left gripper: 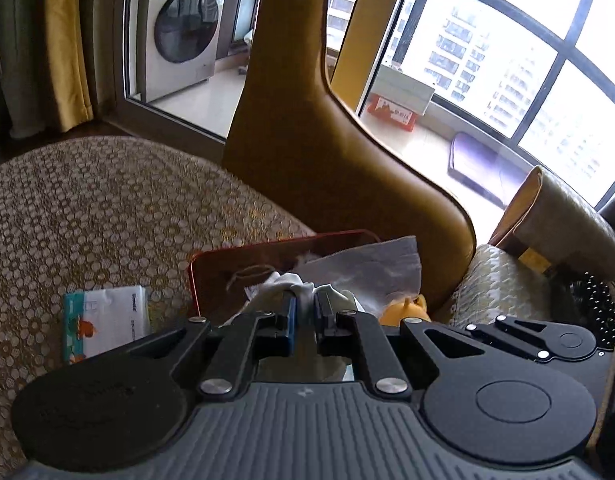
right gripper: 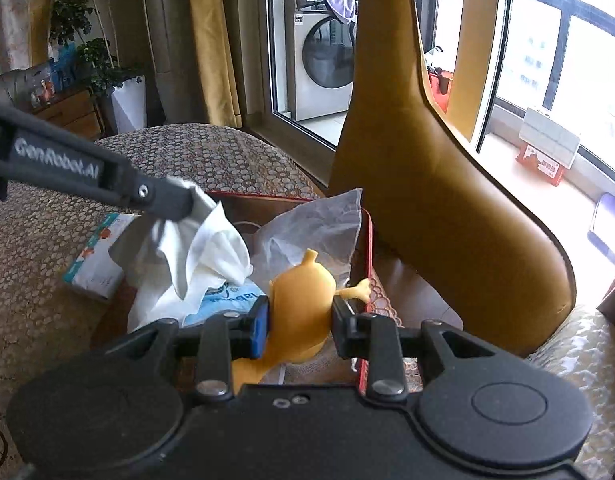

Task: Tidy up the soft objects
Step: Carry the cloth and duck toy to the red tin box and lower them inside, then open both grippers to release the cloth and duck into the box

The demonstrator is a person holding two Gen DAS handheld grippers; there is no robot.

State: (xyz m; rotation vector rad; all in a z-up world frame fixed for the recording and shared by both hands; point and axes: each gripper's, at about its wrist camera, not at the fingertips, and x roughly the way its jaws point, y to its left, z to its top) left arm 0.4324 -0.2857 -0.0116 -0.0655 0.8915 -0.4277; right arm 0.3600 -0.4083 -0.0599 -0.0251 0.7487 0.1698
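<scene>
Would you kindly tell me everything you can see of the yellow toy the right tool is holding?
The yellow toy is a smooth, rubbery-looking figure with a rounded body, a small pointed tip on top and a stubby limb sticking out to the right. The right tool is shut on its sides, holding it upright over the red tray. Clear plastic wrap lies behind it. From the left wrist view only a sliver shows.

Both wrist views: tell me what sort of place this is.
Likely a home living room beside an enclosed balcony: a washing machine behind glass, yellow curtains, and a potted plant.
</scene>
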